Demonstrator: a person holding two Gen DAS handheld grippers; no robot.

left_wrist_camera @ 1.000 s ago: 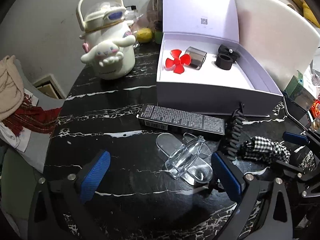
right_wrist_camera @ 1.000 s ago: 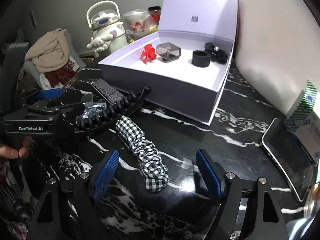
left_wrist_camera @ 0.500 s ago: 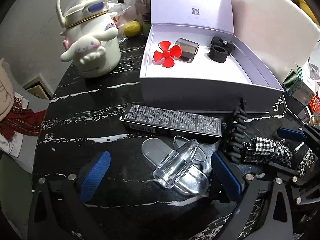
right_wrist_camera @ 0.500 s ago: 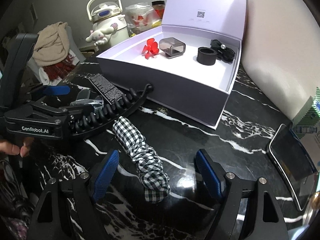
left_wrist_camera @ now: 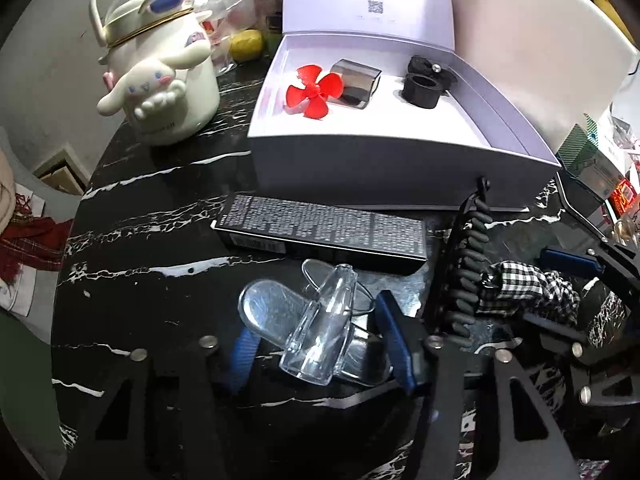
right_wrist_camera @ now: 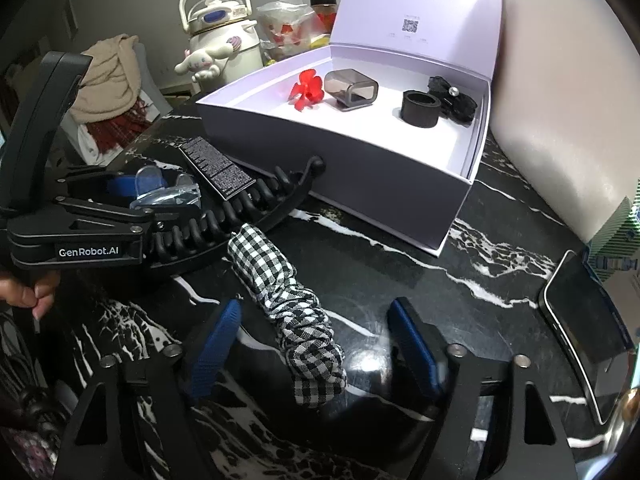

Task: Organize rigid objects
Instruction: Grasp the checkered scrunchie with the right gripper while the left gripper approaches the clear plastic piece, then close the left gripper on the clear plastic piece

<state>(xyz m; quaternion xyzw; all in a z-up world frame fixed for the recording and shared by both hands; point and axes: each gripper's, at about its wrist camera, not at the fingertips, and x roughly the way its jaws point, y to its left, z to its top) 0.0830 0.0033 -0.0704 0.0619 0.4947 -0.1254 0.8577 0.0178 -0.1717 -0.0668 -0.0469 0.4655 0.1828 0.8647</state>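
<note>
Jaws on both tools stand narrower than a second ago and are closing. The left tool (left_wrist_camera: 320,354) brackets the clear hair clip (left_wrist_camera: 316,332), whose near end sits between the blue pads; whether they press it yet I cannot tell. The right tool (right_wrist_camera: 312,350) has the checked scrunchie (right_wrist_camera: 296,312) lying between its pads with a gap on each side, so they are apart. Compared with that earlier view, the left camera sits closer to the clip. Open black marble worktop (right_wrist_camera: 420,264) lies to the right of the scrunchie, up to a phone (right_wrist_camera: 580,320) near the right edge; in the left view the worktop's curved rim falls away at left. Space is tight between the tools, where a black toothed hair clip (right_wrist_camera: 256,208) and a long black carton (left_wrist_camera: 320,228) lie before the box. The lavender box (right_wrist_camera: 360,184) stands open, lid upright, and holds a red flower clip (right_wrist_camera: 306,90), a smoky square clip (right_wrist_camera: 352,90), a black ring (right_wrist_camera: 420,108) and a black bow (right_wrist_camera: 454,98), spaced in a row.
</note>
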